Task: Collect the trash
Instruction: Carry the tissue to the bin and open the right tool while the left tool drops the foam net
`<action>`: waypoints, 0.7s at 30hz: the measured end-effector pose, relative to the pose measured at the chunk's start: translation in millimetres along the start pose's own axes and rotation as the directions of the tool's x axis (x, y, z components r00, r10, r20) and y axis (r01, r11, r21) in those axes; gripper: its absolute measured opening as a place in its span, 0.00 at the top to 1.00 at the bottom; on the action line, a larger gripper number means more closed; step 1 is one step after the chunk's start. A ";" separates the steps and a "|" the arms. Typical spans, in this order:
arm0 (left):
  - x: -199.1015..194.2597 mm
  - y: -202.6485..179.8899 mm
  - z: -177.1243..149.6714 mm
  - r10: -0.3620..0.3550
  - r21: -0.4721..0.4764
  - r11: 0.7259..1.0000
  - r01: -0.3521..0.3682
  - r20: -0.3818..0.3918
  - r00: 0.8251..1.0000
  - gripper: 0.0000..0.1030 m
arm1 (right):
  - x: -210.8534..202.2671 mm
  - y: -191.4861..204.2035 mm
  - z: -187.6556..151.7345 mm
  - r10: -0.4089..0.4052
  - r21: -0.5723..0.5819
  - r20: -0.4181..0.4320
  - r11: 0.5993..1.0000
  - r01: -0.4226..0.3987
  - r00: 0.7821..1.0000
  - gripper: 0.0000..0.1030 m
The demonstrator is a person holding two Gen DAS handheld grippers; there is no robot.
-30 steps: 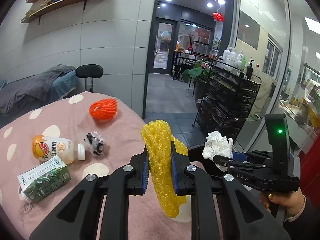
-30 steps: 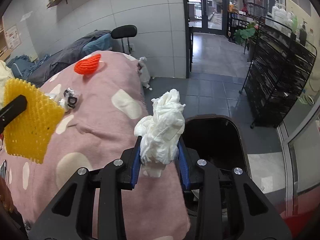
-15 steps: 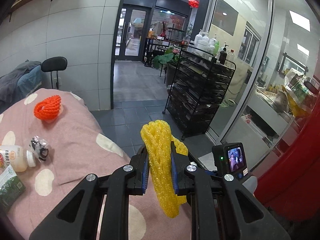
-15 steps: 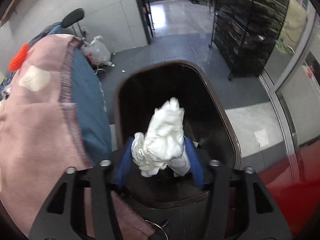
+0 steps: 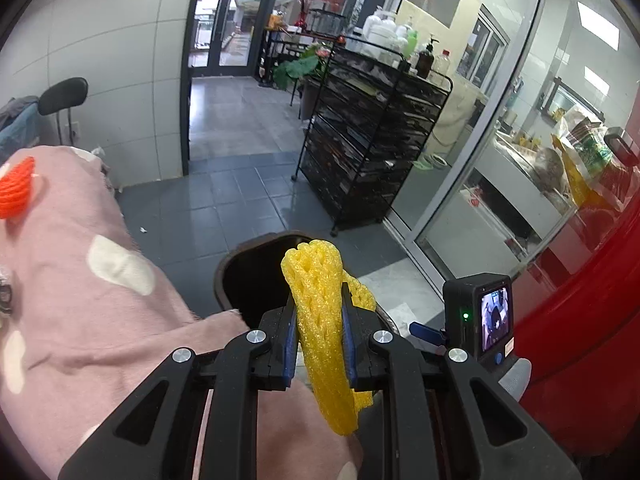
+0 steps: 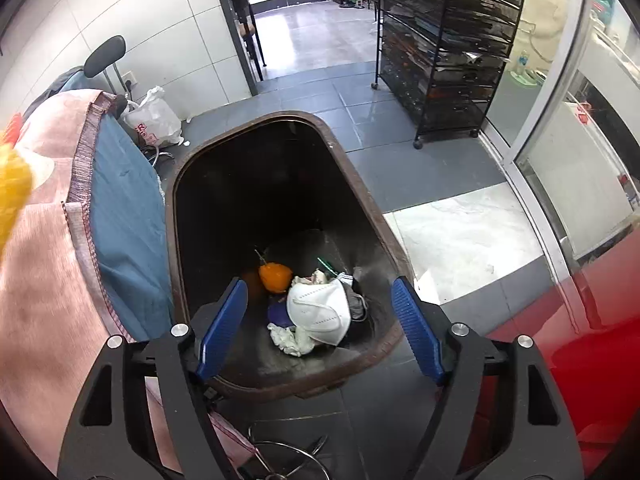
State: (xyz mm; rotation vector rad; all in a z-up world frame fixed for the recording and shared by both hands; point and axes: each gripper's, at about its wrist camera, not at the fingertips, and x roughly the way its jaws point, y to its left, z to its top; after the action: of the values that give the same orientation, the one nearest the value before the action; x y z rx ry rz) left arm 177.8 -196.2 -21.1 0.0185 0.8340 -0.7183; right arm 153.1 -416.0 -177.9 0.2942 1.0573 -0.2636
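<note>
with its jaws just spread wide and empty, the right hand-held gripper [image 6: 320, 332] has dropped its tissue wad [image 6: 289, 338] into the bin [image 6: 360, 196]. the left hand-held gripper [image 5: 319, 334] still pinches yellow foam netting [image 5: 320, 320], likely next in.

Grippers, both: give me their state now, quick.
Left gripper: shut on the yellow foam net.
Right gripper: open, jaws have just been opening, nothing between them, above the trash bin.

Red lettering is seen on a white plastic bag [image 6: 154, 122] lying on the floor beside the table, but it cannot be read; no other text is legible.
</note>
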 end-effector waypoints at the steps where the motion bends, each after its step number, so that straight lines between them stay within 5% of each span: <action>1: 5.0 -2.8 0.4 -0.004 0.003 1.000 0.004 -0.010 1.000 0.83 | -1.3 -2.9 -0.9 -0.002 0.005 0.001 1.000 0.002 1.000 0.27; 13: 51.7 -21.1 -0.1 -0.005 0.034 0.999 0.009 -0.111 0.994 0.81 | -14.8 -25.9 -10.7 -0.033 0.053 0.014 0.998 0.032 0.999 0.25; 15: 59.2 -21.2 -1.5 0.000 0.037 0.999 0.005 -0.131 0.991 0.73 | -15.5 -27.5 -12.6 -0.032 0.060 0.013 0.998 0.031 0.999 0.25; 17: 60.5 -20.8 -2.3 0.016 0.037 0.999 -0.011 -0.133 0.991 0.43 | -15.7 -28.6 -13.7 -0.036 0.060 0.012 0.998 0.035 0.999 0.25; 21: 52.3 -21.7 -4.1 0.003 0.034 0.999 0.001 -0.103 0.995 0.30 | -15.9 -31.5 -14.6 -0.041 0.069 0.008 0.997 0.040 0.999 0.24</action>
State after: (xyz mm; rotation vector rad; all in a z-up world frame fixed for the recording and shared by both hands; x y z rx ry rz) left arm 186.0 -241.7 -54.1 0.0869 0.9203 -0.7350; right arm 122.8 -439.0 -174.0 0.3336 1.0474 -0.3379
